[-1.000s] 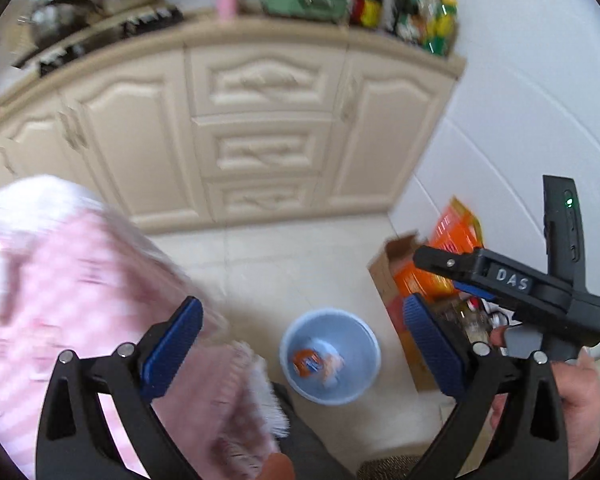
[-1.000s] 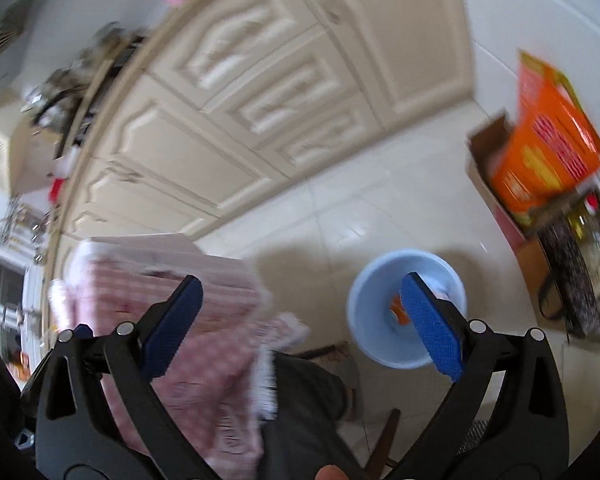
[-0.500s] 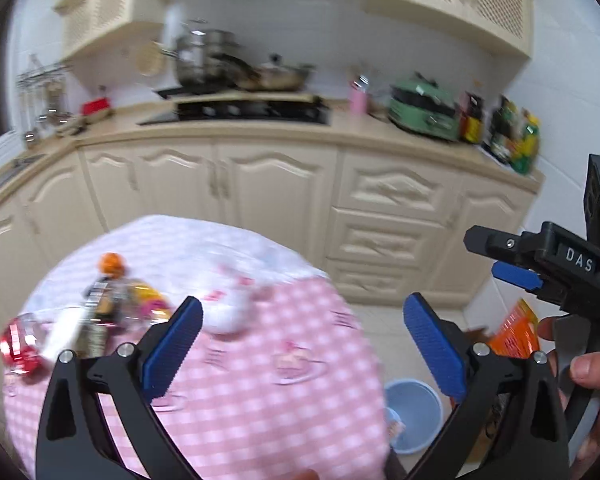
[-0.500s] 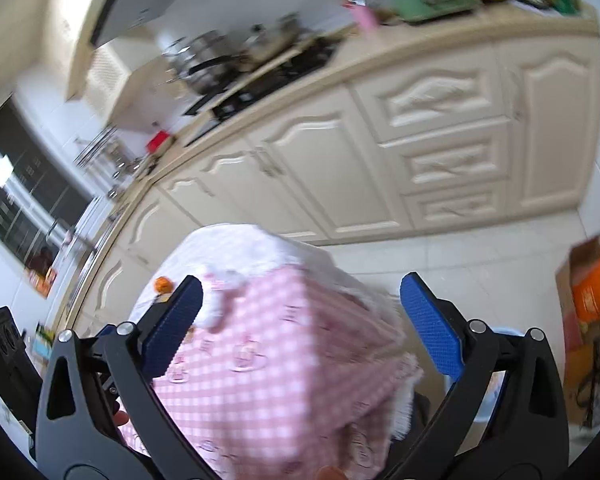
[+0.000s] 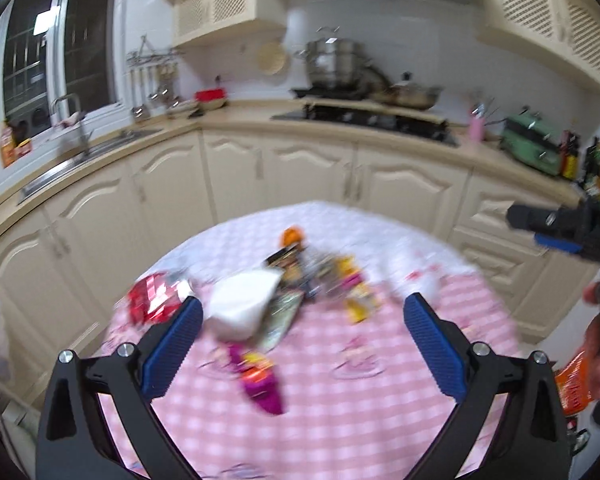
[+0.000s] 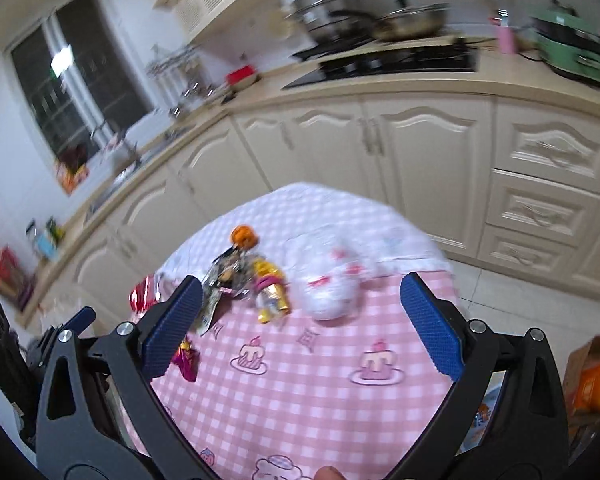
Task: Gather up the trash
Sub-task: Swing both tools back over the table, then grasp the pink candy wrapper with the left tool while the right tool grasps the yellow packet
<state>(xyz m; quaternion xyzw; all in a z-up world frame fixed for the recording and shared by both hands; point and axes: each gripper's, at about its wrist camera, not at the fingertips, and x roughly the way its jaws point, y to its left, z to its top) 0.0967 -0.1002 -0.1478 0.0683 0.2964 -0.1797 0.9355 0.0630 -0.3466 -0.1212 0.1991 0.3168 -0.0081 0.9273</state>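
Observation:
A table with a pink checked cloth (image 5: 340,408) carries a heap of trash: a white crumpled tissue (image 5: 244,304), a red foil wrapper (image 5: 152,300), a purple wrapper (image 5: 260,384), yellow wrappers (image 5: 356,292) and an orange item (image 5: 292,236). My left gripper (image 5: 304,344) is open and empty above the near part of the table. My right gripper (image 6: 300,320) is open and empty above the table too; a white crumpled bag (image 6: 332,292) and the yellow wrappers (image 6: 272,288) lie between its fingers in the right wrist view.
Cream kitchen cabinets (image 5: 300,168) with a hob and pots (image 5: 364,112) run behind the table. A sink (image 5: 80,148) is at the left. An orange packet in a cardboard box (image 6: 592,376) and a blue bin's rim (image 6: 484,412) show at the right, on the floor.
Both grippers have swung up from the blue bin on the floor to face the table and its trash. Both stay open and empty.

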